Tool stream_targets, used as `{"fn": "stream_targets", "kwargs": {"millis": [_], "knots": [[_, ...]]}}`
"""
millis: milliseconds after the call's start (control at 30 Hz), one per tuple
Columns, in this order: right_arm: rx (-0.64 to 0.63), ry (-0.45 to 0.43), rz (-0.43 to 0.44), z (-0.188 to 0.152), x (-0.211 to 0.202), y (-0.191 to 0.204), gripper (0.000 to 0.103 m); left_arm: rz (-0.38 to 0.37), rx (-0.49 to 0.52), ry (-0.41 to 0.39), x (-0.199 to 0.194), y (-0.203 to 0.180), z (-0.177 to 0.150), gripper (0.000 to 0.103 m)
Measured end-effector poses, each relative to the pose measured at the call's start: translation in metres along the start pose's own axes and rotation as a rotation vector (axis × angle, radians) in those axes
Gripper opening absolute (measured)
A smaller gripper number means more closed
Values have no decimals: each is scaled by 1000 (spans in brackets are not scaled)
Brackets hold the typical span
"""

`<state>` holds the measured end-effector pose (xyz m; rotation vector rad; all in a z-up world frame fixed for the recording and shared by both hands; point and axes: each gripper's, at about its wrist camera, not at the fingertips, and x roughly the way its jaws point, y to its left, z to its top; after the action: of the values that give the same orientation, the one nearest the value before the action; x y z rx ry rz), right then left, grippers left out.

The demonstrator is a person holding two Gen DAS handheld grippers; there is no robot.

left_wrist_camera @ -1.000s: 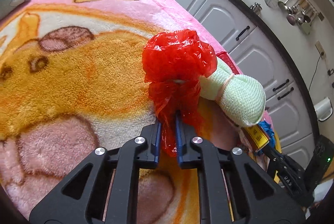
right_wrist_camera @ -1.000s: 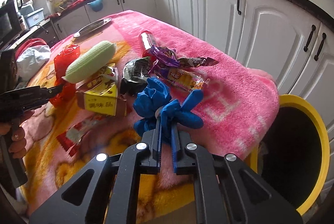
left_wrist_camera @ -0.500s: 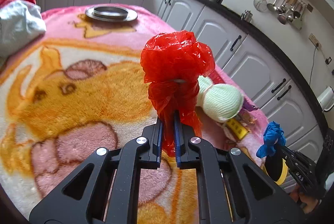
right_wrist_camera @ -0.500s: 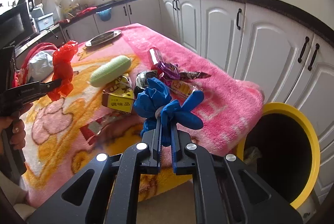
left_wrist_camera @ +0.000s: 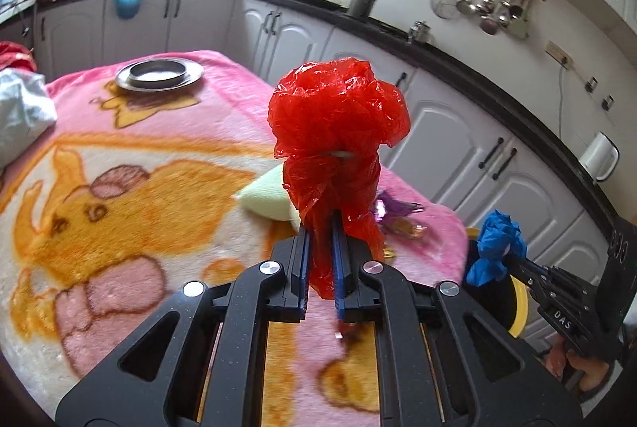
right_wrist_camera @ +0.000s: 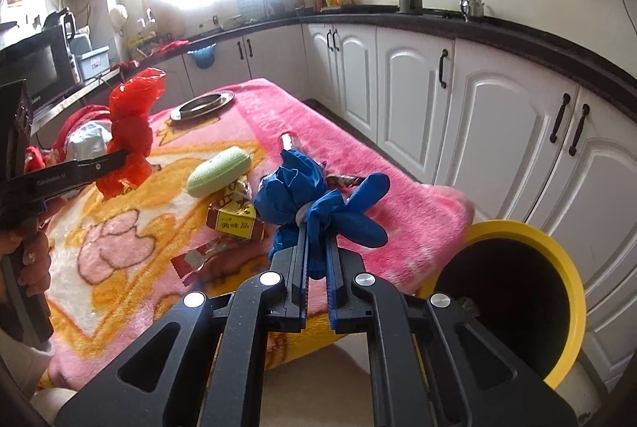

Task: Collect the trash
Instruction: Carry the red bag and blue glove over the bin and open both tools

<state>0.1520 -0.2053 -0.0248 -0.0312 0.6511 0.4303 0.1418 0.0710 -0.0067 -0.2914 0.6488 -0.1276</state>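
Both grippers have risen since the earlier frames, lifting their loads clear of the blanket-covered tabletop [right_wrist_camera: 398, 164]. Left gripper [left_wrist_camera: 320, 240] has its jaws clamped on the red plastic bag [left_wrist_camera: 338, 124], held above the tabletop's middle; right gripper [right_wrist_camera: 316, 248] has its jaws clamped on the blue glove [right_wrist_camera: 314, 200] over the near right corner. Only the right wrist view shows the yellow bin [right_wrist_camera: 557, 260] open beside that corner, plus the yellow seasoning box [right_wrist_camera: 235, 220] and green sponge [right_wrist_camera: 219, 172] left on the blanket.

Pink cartoon blanket [right_wrist_camera: 398, 196] — metal plate [right_wrist_camera: 201, 104], green sponge [right_wrist_camera: 219, 171], box [right_wrist_camera: 235, 218], perhaps wrappers [right_wrist_camera: 199, 258].
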Motion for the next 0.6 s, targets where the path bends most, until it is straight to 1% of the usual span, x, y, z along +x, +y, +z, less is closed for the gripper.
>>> {"fn": "stream_targets", "kwargs": {"millis": [267, 600], "knots": [[34, -54, -47, 1, -30, -26, 7, -59, 88, 12, 13, -50, 2, 5], [131, -89, -148, -9, -60, -83, 7, -133, 219, 55, 46, -122, -8, 5]]}}
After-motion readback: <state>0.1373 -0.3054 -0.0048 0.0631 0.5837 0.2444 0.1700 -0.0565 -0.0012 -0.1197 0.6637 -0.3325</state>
